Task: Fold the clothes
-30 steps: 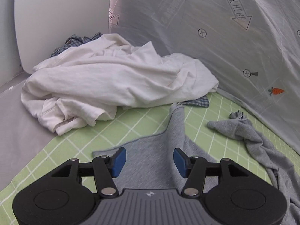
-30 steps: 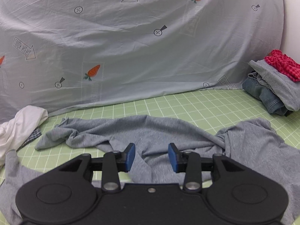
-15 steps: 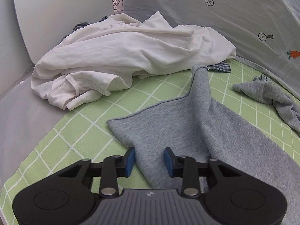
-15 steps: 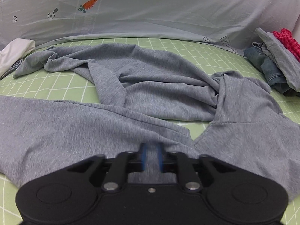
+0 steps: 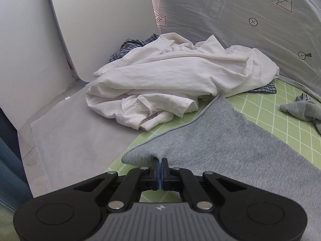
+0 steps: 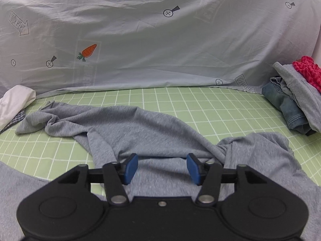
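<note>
A grey knit garment (image 5: 230,140) lies spread on the green grid mat (image 5: 280,108). My left gripper (image 5: 159,163) is shut on the near hem of this grey garment, close to its left corner. In the right wrist view the same garment (image 6: 140,128) lies crumpled across the mat (image 6: 200,104), one sleeve stretching left. My right gripper (image 6: 162,167) is open and empty, just above the garment's middle.
A pile of white clothes (image 5: 180,76) over a checked shirt (image 5: 132,44) lies at the mat's far left, by a white panel (image 5: 100,20). A folded stack of jeans, grey and red items (image 6: 295,100) stands at the right. A printed sheet (image 6: 160,30) forms the backdrop.
My left gripper has closed on the grey garment's hem and pulled it toward the left. My right gripper, shut on the garment half a second ago, has opened and risen.
</note>
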Demonstrator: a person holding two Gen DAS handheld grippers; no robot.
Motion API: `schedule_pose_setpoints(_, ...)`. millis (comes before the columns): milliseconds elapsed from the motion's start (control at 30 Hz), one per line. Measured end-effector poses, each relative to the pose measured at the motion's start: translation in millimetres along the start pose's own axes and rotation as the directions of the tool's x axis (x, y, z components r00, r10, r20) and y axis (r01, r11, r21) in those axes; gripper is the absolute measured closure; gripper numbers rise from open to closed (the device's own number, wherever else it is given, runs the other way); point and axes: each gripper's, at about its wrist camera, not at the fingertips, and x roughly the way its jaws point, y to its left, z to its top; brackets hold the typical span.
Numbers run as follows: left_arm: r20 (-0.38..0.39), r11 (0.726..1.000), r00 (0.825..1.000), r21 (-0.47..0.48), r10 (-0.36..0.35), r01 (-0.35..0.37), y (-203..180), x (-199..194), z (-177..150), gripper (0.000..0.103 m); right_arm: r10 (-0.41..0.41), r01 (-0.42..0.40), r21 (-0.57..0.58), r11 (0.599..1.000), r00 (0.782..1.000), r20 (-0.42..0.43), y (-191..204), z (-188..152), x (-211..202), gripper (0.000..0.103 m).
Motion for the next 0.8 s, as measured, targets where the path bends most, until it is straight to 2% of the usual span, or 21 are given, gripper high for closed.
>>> schedule_pose_setpoints(67,-0.017,0.997,0.997,0.018,0.07,-0.07,21,-3,-11,0.101,0.008,-0.009,-0.002,1.0,0.999,-0.046,-2,-21,-6,0.032)
schedule_pose_setpoints(100,-0.039,0.995,0.994,0.017,0.103,-0.102,31,-2,-15,0.101,0.001,-0.001,-0.003,1.0,0.998,-0.063,-4,-31,-10,0.021)
schedule_pose_setpoints(200,-0.166,0.987,0.975,-0.033,0.148,-0.155,59,7,-31,0.1,-0.032,0.031,-0.009,0.999,0.994,-0.103,-10,-60,-20,0.016)
schedule_pose_setpoints(267,-0.203,0.987,0.969,-0.048,0.139,-0.151,64,7,-40,0.094,-0.044,0.043,-0.005,0.999,0.99,-0.131,-16,-75,-25,0.01)
schedule_pose_setpoints(333,-0.174,0.992,0.978,-0.036,0.115,-0.123,57,-2,-43,0.084,-0.061,0.062,0.0,0.998,0.989,-0.133,-23,-82,-29,0.008)
schedule_pose_setpoints(400,-0.116,0.996,0.989,0.003,0.086,-0.087,39,-15,-40,0.056,-0.088,0.09,0.007,0.996,0.989,-0.115,-33,-84,-35,0.007)
schedule_pose_setpoints(533,-0.008,0.998,0.999,0.051,0.034,-0.034,5,-42,-30,0.044,-0.145,0.15,0.089,0.985,0.988,-0.056,-64,-79,-50,0.004)
schedule_pose_setpoints(600,0.024,0.998,1.0,0.061,-0.016,0.015,-13,-53,-28,0.032,-0.193,0.196,0.148,0.969,0.981,-0.036,-88,-80,-58,0.004)
schedule_pose_setpoints(700,0.024,0.989,0.994,0.106,-0.104,0.101,-49,-65,-36,0.028,-0.264,0.266,0.225,0.937,0.964,-0.038,-126,-84,-72,0.004)
schedule_pose_setpoints(800,-0.01,0.969,0.985,0.179,-0.172,0.171,-93,-75,-56,0.027,-0.32,0.318,0.302,0.898,0.946,-0.047,-172,-92,-89,0.004)
